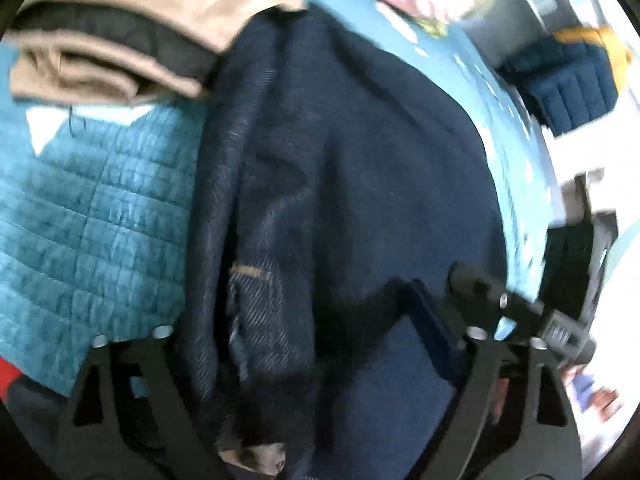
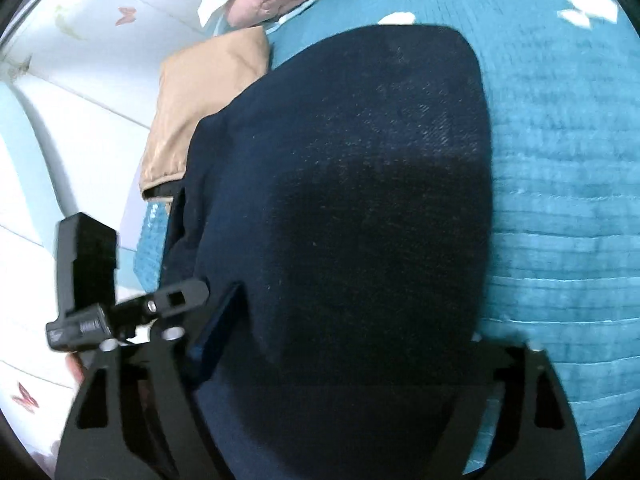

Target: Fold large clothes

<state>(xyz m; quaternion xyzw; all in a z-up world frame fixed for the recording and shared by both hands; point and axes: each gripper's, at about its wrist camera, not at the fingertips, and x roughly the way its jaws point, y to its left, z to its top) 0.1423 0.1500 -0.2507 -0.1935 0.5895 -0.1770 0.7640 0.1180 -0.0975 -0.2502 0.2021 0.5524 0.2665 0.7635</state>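
Looking along our left gripper (image 1: 320, 344), we find the jaws standing apart with the navy garment (image 1: 340, 184) bunched between them, though we cannot tell whether the pads press it. Our right gripper (image 2: 340, 344) is likewise spread, the same dark cloth (image 2: 352, 200) filling the gap. The garment lies on a teal quilted bedspread (image 2: 560, 200), its far end beside a folded tan jacket (image 1: 120, 68).
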